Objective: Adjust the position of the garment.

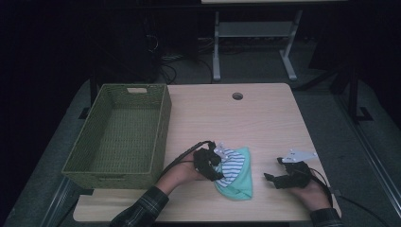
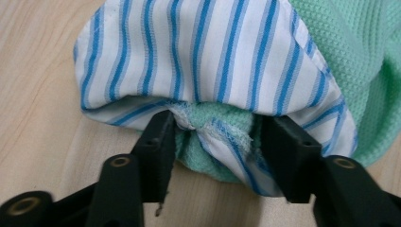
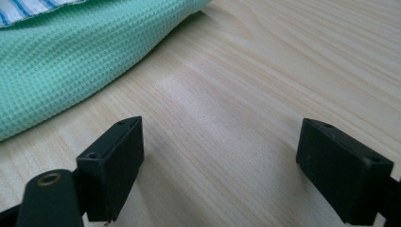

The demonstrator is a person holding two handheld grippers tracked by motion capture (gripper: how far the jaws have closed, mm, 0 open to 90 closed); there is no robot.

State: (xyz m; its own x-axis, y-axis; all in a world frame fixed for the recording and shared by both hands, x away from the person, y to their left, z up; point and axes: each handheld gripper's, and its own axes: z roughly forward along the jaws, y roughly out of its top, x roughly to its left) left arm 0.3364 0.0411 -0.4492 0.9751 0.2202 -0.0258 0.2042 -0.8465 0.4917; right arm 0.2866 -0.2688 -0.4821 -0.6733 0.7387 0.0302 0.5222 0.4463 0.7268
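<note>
The folded garment (image 1: 235, 172), a blue-and-white striped cloth lying over a mint-green waffle-knit layer, sits on the near part of the bench (image 1: 265, 118), between your two hands and a little closer to your left one. In the left gripper view the striped cloth (image 2: 208, 52) covers the upper half of the frame, with the green knit (image 2: 350, 56) spreading out to its right and a bunched green-and-striped hem tucked underneath. Your left gripper (image 2: 217, 135) has its jaws set either side of that bunched hem: the fabric lies between them and both pads meet the cloth at its edges, so you are grasping the garment's near edge, though the jaws stand fairly wide around the bunch. Your right gripper (image 3: 220, 156) rests low over bare wood just beside the garment, jaws released and well apart with nothing between them; in the right gripper view the green edge (image 3: 71, 61) lies ahead and to the left, not touching either jaw. In the high view your right gripper (image 1: 279, 178) sits near the bench's near right corner. A green woven basket (image 1: 161, 118) stands on the left side of the bench, apart from the garment.
</note>
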